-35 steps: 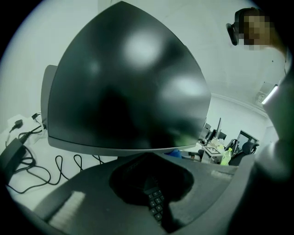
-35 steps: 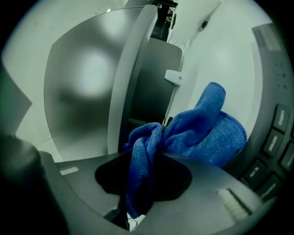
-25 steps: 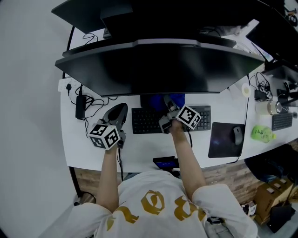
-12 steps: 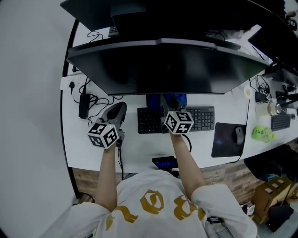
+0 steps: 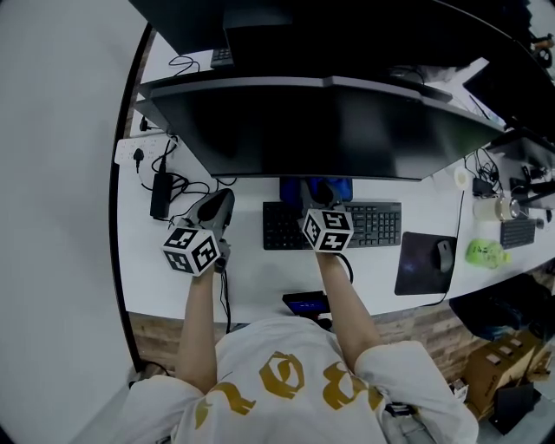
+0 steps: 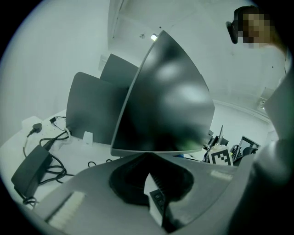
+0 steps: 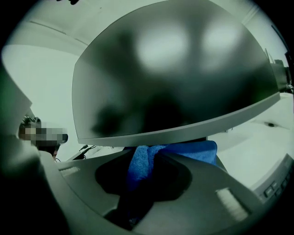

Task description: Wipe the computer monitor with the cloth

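The wide curved black monitor (image 5: 321, 130) spans the back of the white desk (image 5: 260, 277), its screen dark. A blue cloth (image 5: 293, 186) lies just under the monitor's lower edge, and my right gripper (image 5: 319, 192) is shut on it above the keyboard. In the right gripper view the cloth (image 7: 142, 163) is pinched between the jaws of the right gripper (image 7: 154, 153), with the monitor (image 7: 174, 73) close above. My left gripper (image 5: 224, 198) hovers over the desk left of the keyboard, shut and holding nothing. The left gripper (image 6: 148, 156) faces the monitor (image 6: 170, 105) from its left end.
A black keyboard (image 5: 375, 224) sits under the monitor, and a mouse (image 5: 444, 254) rests on a dark pad to the right. A power strip (image 5: 143, 152), an adapter (image 5: 160, 195) and cables lie at the left. A phone (image 5: 305, 303) lies at the front edge. A second monitor (image 5: 260, 26) stands behind.
My right gripper has swung left and turned to point straight at the monitor's lower edge, still with the cloth in it. The left gripper has hardly moved.
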Demonstrator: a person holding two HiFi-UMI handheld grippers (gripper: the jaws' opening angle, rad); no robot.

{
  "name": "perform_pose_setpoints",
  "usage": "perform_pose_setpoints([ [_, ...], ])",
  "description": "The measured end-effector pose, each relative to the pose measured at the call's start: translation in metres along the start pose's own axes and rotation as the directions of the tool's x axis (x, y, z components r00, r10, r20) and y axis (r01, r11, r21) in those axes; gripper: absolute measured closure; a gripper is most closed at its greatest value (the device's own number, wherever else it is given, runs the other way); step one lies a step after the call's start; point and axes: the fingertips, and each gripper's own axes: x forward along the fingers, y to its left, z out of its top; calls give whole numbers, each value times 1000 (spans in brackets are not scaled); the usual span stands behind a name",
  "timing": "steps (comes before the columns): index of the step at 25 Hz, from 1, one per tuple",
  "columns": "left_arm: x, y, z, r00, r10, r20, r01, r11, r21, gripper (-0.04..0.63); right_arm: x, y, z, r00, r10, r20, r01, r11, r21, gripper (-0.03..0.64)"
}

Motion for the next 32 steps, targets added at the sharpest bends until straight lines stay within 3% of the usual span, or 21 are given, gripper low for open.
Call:
perform_pose_setpoints([
  [18,-38,59,6,995,63,74,-56,995,-84,595,20,55,-8,999,31,-43,-33,997,-65,495],
  [32,-53,90,4,986,84,141,-57,981,-186,595,39,125,-19,981,184,-61,-190,976,-109,494],
])
